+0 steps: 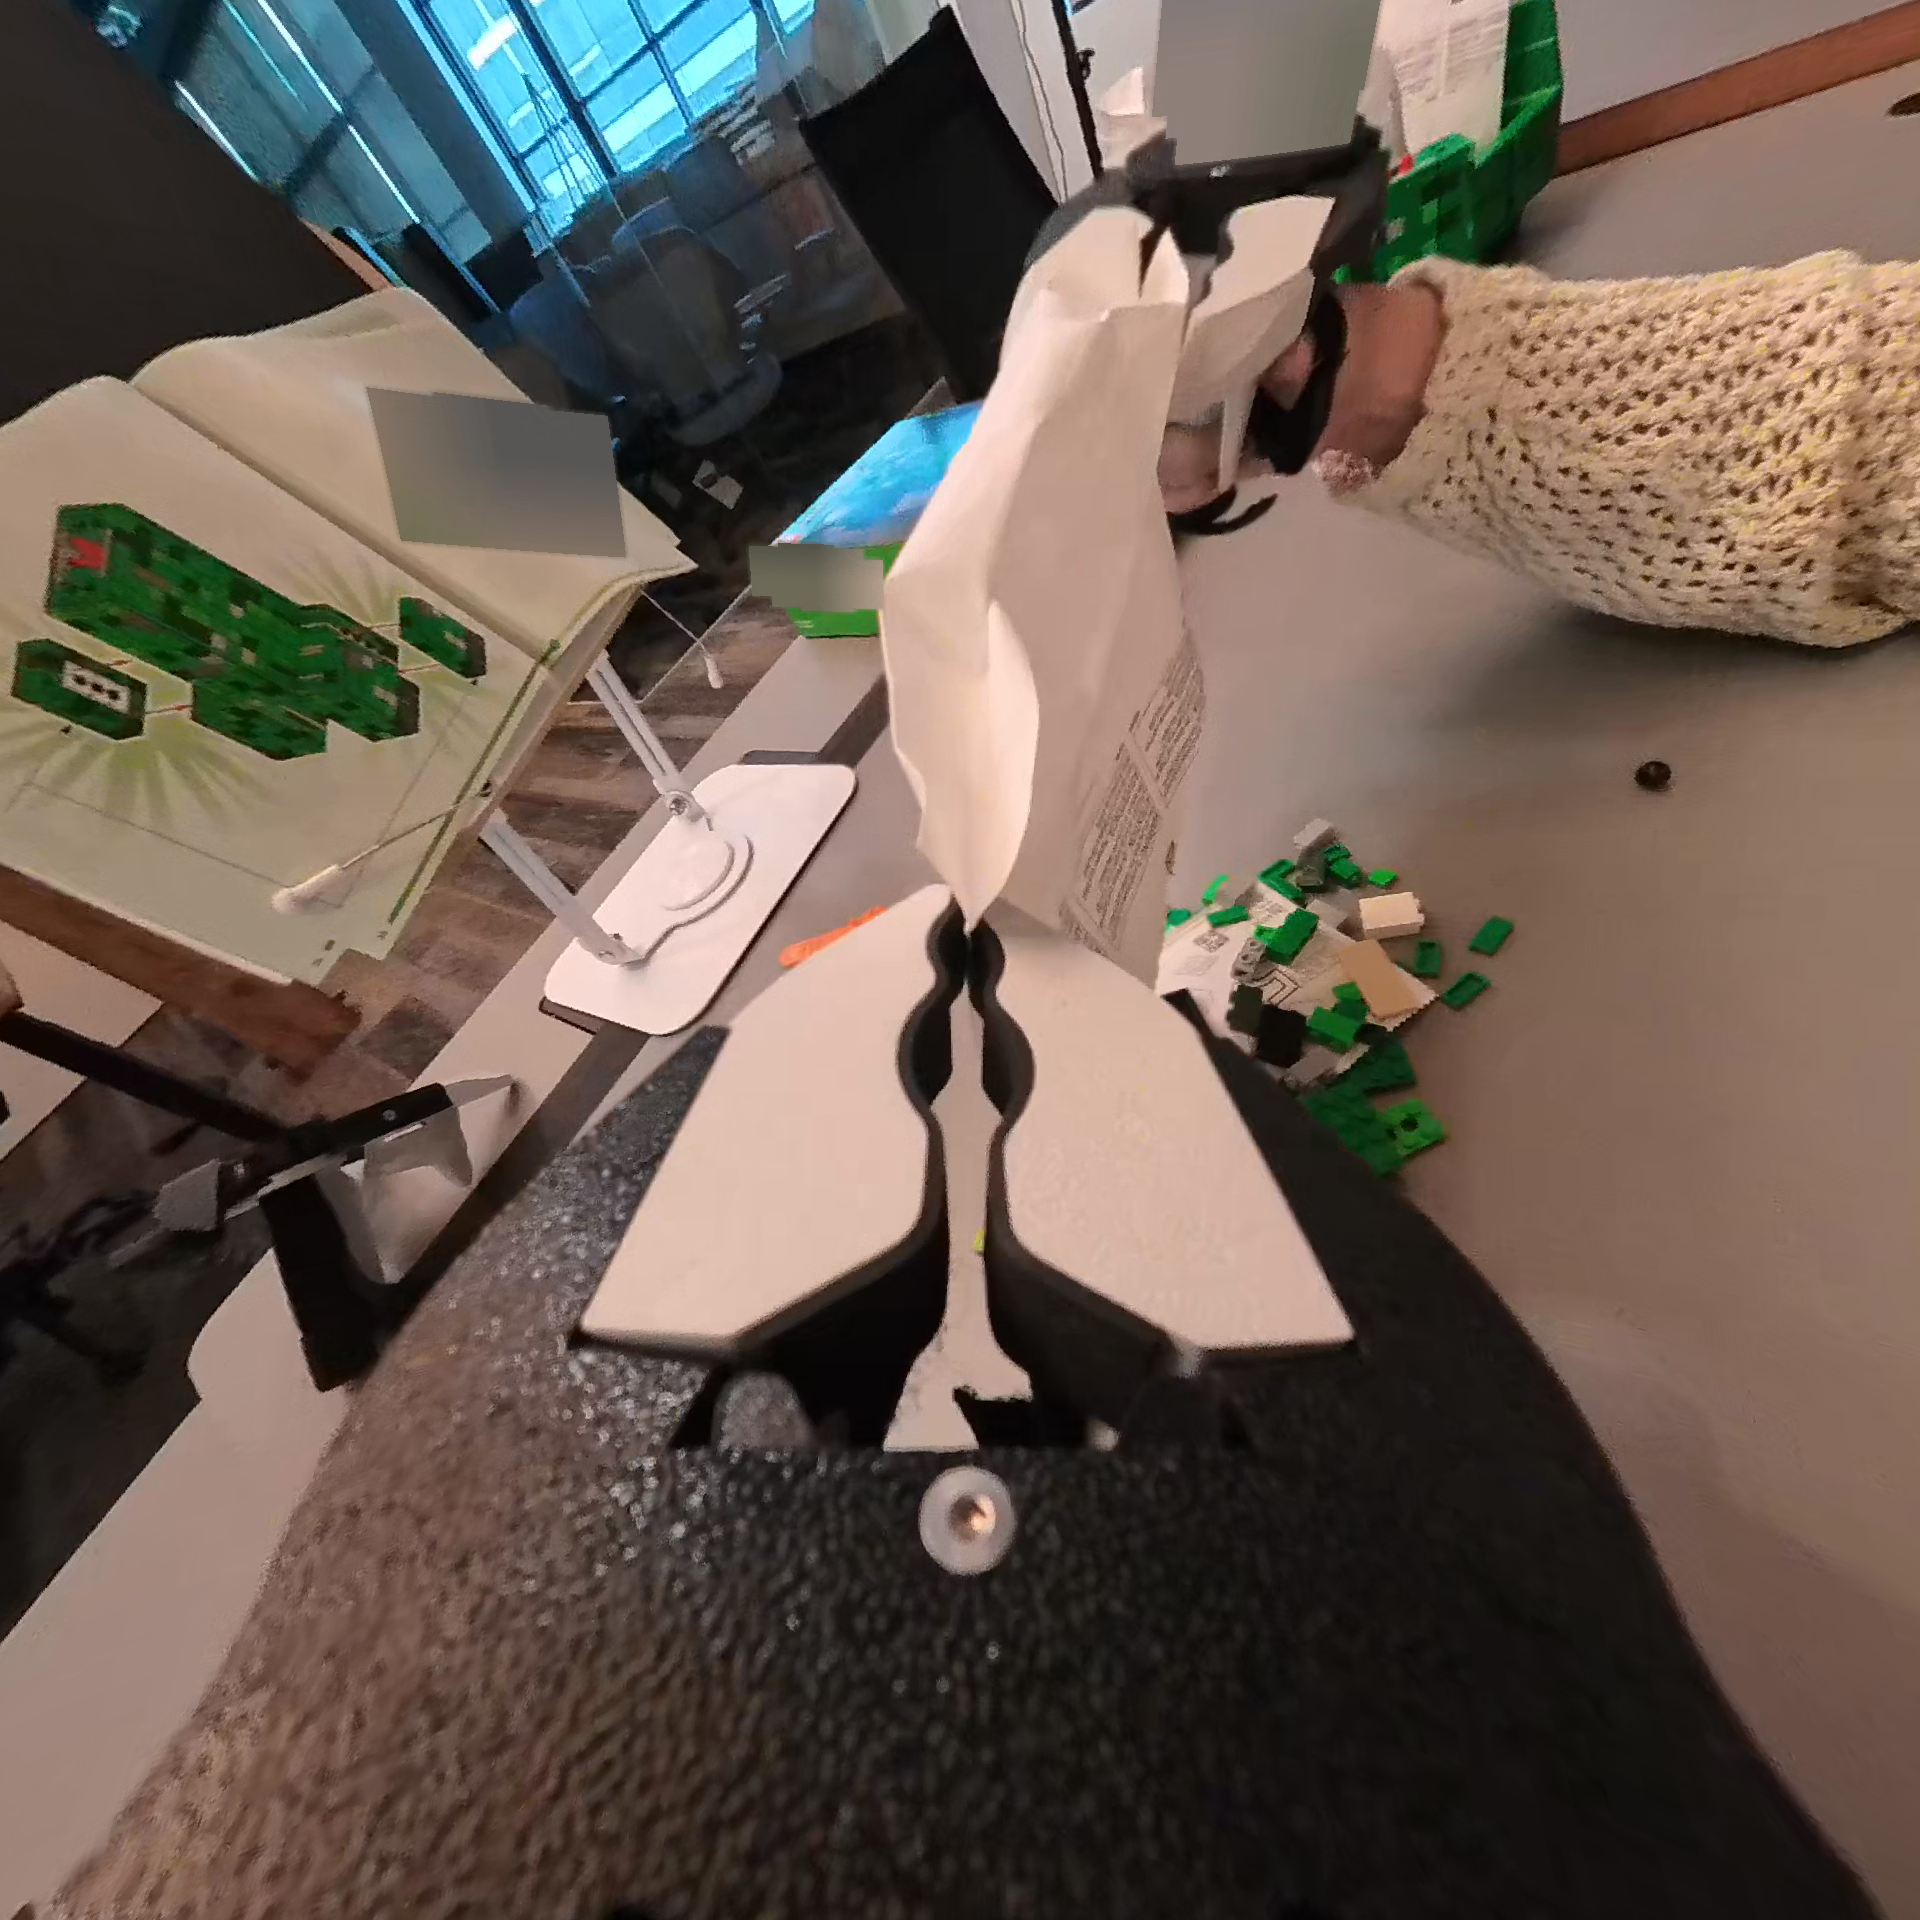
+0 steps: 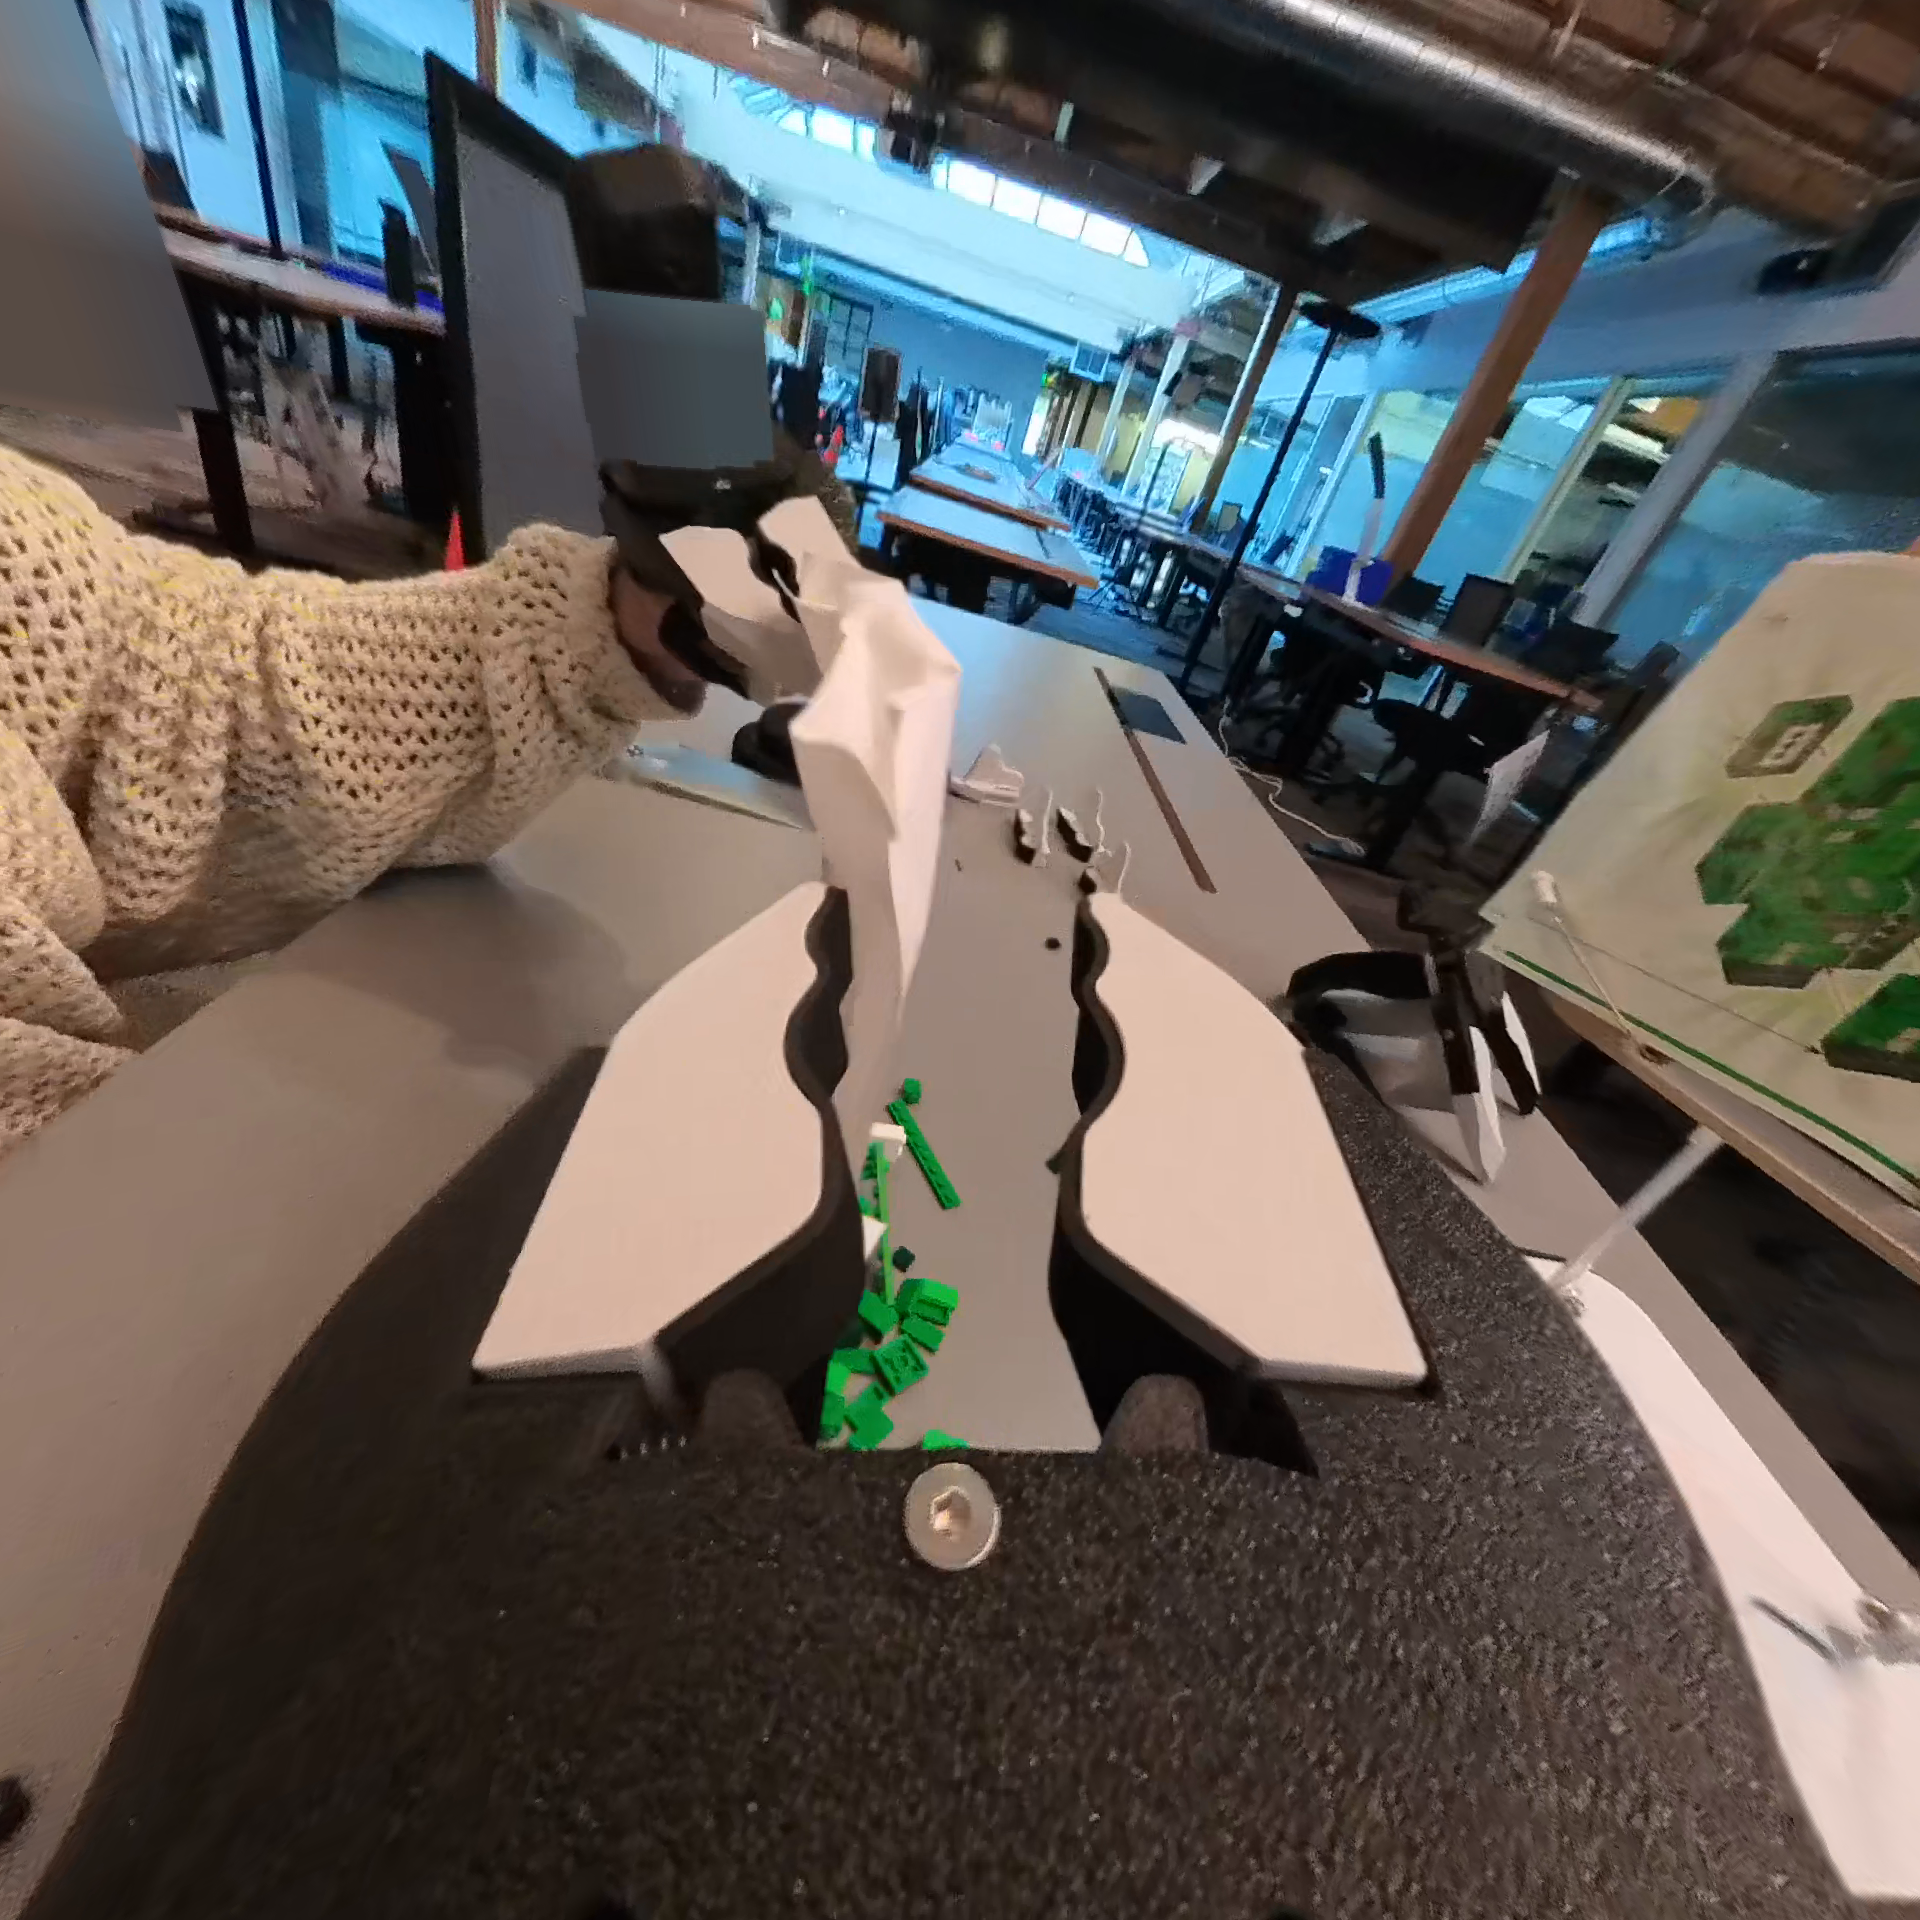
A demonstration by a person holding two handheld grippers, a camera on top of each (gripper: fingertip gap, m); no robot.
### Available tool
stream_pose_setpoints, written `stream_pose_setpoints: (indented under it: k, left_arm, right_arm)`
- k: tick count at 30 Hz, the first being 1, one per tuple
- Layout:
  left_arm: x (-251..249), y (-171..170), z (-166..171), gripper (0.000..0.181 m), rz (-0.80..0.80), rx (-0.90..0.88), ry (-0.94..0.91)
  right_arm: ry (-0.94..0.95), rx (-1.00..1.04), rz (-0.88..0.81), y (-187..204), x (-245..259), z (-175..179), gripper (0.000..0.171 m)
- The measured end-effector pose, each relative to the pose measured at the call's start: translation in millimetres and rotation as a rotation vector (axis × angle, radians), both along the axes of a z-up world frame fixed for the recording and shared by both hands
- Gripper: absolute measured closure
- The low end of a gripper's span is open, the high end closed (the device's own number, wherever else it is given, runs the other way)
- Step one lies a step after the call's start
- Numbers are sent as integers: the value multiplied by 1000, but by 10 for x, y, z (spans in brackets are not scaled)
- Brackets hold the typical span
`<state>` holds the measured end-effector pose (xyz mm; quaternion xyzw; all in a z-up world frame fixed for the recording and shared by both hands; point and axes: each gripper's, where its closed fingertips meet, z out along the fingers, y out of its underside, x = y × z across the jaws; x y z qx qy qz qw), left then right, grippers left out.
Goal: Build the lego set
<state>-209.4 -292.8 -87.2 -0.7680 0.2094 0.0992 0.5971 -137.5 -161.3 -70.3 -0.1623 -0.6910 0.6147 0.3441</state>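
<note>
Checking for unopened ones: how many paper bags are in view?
1: the white paper bag, pinched in the left gripper near the brick pile. Others may be hidden.

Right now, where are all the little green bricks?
In the left wrist view, the green bricks lie heaped on the grey table, right of the white paper bag pinched by the left gripper.

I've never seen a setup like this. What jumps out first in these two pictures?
A crumpled white paper bag hangs in mid-air above the grey table, its lower end pinched in the left gripper, which is shut on it. Under it lies a heap of small green, white and tan lego pieces. The right gripper stands open, and an open instruction booklet sits propped on a white stand.
</note>
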Motion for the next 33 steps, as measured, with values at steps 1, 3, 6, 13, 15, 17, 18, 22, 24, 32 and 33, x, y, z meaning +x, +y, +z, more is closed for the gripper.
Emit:
stream_pose_setpoints:
  k: [1, 3, 6, 13, 15, 17, 18, 22, 24, 32, 33]
  left_arm:
    - [9, 18, -21, 181, -2, -14, 1]
    - [14, 53, -52, 181, -1, -31, 10]
    - [35, 81, -32, 181, -8, -12, -34]
    - [152, 86, 169, 147, -52, 109, -130]
    - [206, 85, 213, 137, -82, 121, -158]
    - [220, 88, 246, 123, -91, 121, -199]
    - [234, 88, 258, 122, -100, 123, -213]
    - [250, 101, 292, 131, -104, 137, -219]
    - [254, 131, 268, 147, -94, 120, -202]
    - [329, 102, 359, 181, -115, 202, -172]
    - [346, 71, 385, 181, -135, 223, -199]
  right_arm:
    - [3, -2, 7, -48, 2, 18, 126]
    - [0, -6, 28, -111, 23, 50, 142]
    - [14, 21, -5, -99, 12, 56, 162]
    - [24, -21, 27, -65, 83, 137, 170]
    - [24, 8, 15, -67, 83, 118, 170]
    - [27, 20, 9, -67, 93, 126, 170]
    - [28, 29, 3, -61, 94, 126, 170]
    - [23, 77, -9, -57, 102, 88, 170]
    - [17, 87, 10, -93, 120, 76, 170]
    - [26, 75, 12, -140, 144, 136, 170]
    - [28, 26, 38, -132, 162, 178, 171]
